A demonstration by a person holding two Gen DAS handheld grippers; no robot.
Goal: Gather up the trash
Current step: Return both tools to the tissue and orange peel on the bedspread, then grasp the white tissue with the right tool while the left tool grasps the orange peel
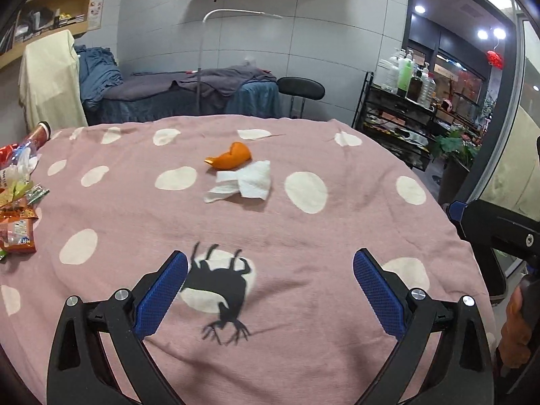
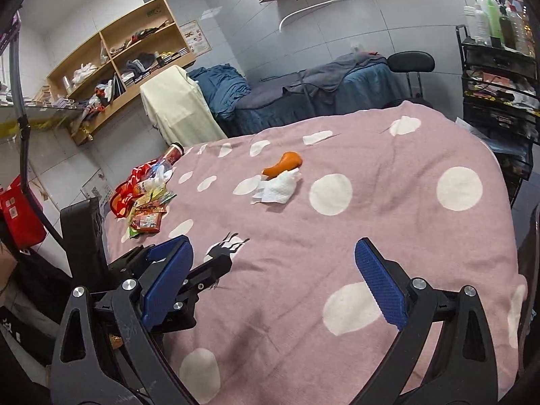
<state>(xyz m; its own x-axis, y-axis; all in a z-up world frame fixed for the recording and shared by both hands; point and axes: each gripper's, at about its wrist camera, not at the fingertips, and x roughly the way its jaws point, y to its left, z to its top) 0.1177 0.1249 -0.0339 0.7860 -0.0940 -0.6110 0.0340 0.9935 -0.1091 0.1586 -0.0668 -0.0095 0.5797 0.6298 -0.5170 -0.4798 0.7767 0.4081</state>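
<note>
White crumpled tissue [image 1: 244, 182] lies on the pink spotted cloth [image 1: 303, 229] well ahead of our left tool [image 1: 270, 276], and an orange peel [image 1: 231, 158] touches its far edge. Our left tool's blue pads [image 1: 162, 292] stand wide apart, holding nothing, above a black beetle print [image 1: 222, 287]. From our right tool [image 2: 274, 275], equally spread and empty, the tissue [image 2: 278, 189] and peel [image 2: 281, 163] sit ahead, slightly left. Further left of both tools, a heap of snack wrappers [image 2: 145, 202] and a clear plastic bottle [image 2: 167, 162] rests at the cloth's edge. A hand [image 1: 516, 330] grips the right tool's handle at the left view's right border.
</note>
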